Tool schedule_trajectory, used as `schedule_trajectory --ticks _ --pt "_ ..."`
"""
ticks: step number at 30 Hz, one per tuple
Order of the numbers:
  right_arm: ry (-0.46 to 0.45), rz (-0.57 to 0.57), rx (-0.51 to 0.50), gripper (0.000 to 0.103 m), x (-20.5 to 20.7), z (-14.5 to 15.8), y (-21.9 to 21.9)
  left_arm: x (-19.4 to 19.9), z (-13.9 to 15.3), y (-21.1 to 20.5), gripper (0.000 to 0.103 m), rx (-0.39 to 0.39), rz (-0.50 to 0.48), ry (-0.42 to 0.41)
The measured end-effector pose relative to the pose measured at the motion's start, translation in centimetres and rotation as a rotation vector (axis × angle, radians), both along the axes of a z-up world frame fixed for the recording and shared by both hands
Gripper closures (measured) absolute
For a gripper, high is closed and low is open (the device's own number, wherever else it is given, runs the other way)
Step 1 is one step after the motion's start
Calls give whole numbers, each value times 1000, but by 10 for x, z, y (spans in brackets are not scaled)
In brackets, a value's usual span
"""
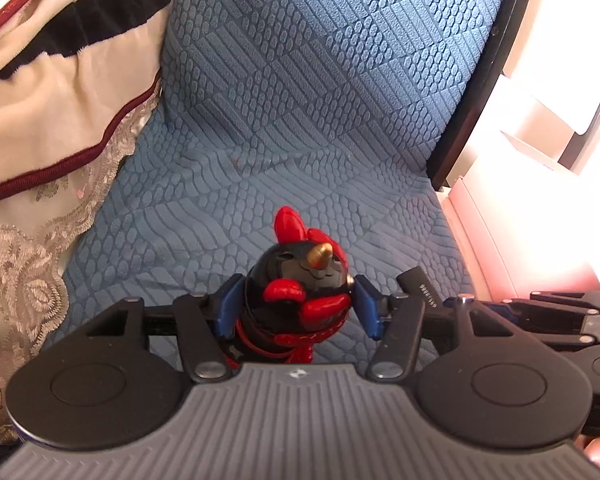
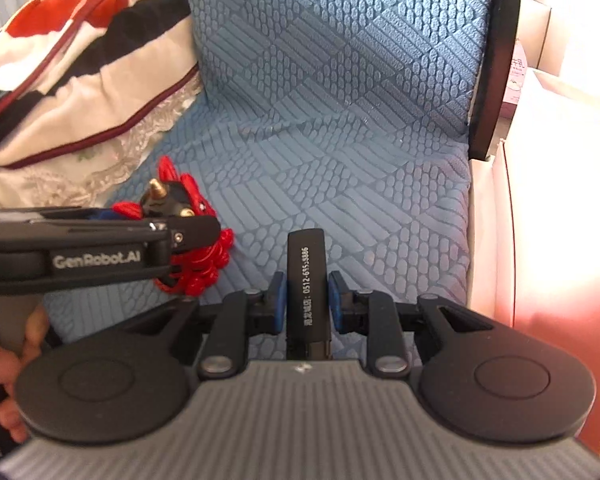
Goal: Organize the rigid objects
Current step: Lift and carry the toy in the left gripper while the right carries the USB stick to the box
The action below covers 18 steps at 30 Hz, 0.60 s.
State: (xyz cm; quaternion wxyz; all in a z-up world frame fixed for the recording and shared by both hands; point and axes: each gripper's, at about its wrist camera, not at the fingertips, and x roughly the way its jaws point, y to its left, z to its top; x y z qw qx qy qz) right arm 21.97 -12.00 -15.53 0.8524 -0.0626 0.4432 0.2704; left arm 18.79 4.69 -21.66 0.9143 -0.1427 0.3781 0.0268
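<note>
While the left tool (image 1: 296, 300) pinches the figurine (image 1: 300, 292), the right tool (image 2: 307, 300) pinches the black stick (image 2: 306, 280).

- The left wrist camera is sitting just behind the left gripper (image 1: 296, 304), looking forward and steeply down along its fingers at the blue textured seat (image 1: 300, 100), close enough that a black and red figurine (image 1: 300, 280) is filling the middle.
- The right wrist camera is riding behind the right gripper (image 2: 308, 300), facing the same way and downward, with a black stick (image 2: 307, 280) lying along its axis.
- Both views are sharing the seat and backrest, the striped blanket (image 2: 80, 80) at left, and the figurine.
- Each camera is catching the other gripper at its edge.
</note>
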Motion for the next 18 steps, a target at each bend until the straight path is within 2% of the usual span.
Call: schedule_trajectory --ticks 18 --pt "-63 -29 42 78 -27 46 -26 -30 55 -13 39 -48 -3 -76"
